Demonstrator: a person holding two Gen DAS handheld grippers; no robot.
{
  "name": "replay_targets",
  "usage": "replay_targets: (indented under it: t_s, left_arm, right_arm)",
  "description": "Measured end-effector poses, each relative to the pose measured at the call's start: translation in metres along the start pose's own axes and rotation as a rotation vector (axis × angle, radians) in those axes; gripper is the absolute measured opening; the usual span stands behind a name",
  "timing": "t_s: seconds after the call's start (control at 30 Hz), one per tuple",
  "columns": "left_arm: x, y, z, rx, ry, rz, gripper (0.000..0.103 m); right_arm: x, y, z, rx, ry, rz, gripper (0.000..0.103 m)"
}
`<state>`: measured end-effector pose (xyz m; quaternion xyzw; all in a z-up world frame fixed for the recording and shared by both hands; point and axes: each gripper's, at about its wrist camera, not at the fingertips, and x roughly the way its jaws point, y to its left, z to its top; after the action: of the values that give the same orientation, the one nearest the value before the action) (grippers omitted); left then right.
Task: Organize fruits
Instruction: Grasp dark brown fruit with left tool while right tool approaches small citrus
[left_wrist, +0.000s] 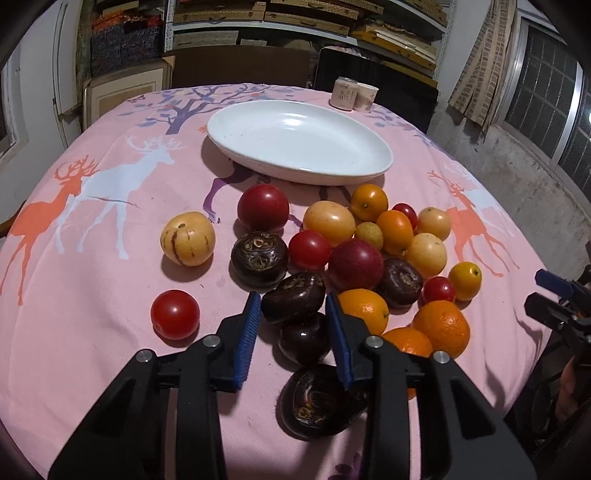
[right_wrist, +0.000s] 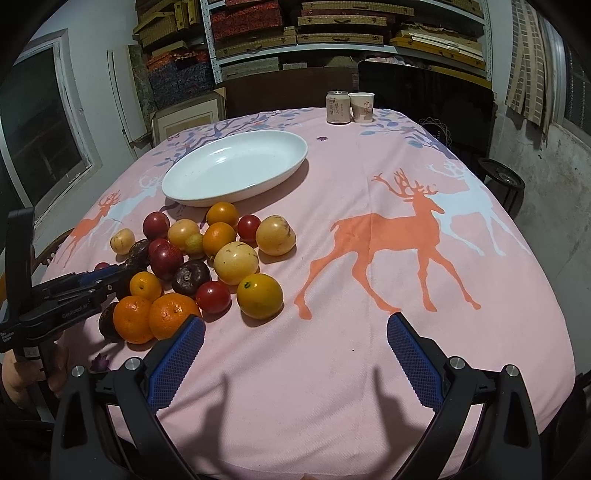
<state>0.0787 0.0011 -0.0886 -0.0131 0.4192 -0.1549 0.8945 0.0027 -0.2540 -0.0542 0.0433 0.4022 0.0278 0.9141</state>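
Note:
A heap of fruit lies on the pink deer tablecloth (left_wrist: 110, 350): red tomatoes (left_wrist: 174, 314), oranges (left_wrist: 441, 326), yellow fruits (left_wrist: 187, 238) and dark brown water chestnuts (left_wrist: 293, 296). A white oval dish (left_wrist: 299, 140) stands empty behind the heap, and it also shows in the right wrist view (right_wrist: 236, 166). My left gripper (left_wrist: 291, 306) is open, its blue pads on either side of a dark chestnut (left_wrist: 304, 341), low over the heap. My right gripper (right_wrist: 295, 332) is wide open and empty over bare cloth, right of the fruit heap (right_wrist: 207, 258).
A drink can (right_wrist: 337, 107) and a paper cup (right_wrist: 362, 107) stand at the table's far edge. Dark chairs stand behind the table. Shelves of boxes fill the back wall. My left gripper shows at the left edge of the right wrist view (right_wrist: 92, 280).

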Motion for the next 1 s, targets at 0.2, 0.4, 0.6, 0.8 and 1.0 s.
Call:
replay_targets:
  t_s: [0.2, 0.4, 0.6, 0.8, 1.0]
  left_arm:
    - [0.009, -0.003, 0.007, 0.014, 0.023, 0.037, 0.041]
    - [0.025, 0.009, 0.016, -0.061, 0.062, -0.019, 0.046]
    - [0.008, 0.002, 0.007, -0.022, 0.004, -0.051, 0.038]
    - [-0.039, 0.007, 0.014, -0.037, -0.111, -0.047, 0.038]
    - [-0.059, 0.012, 0.014, -0.045, -0.152, -0.033, 0.038]
  right_arm:
    - [0.004, -0.002, 0.0, 0.012, 0.0, 0.009, 0.099]
    - [0.005, -0.003, 0.0, 0.018, -0.011, 0.007, 0.099]
    - [0.007, -0.007, 0.001, 0.03, 0.0, -0.006, 0.099]
    - [0.013, -0.003, 0.005, -0.016, -0.025, 0.015, 0.099]
    - [0.035, 0.017, 0.011, -0.191, -0.008, 0.01, 0.096]
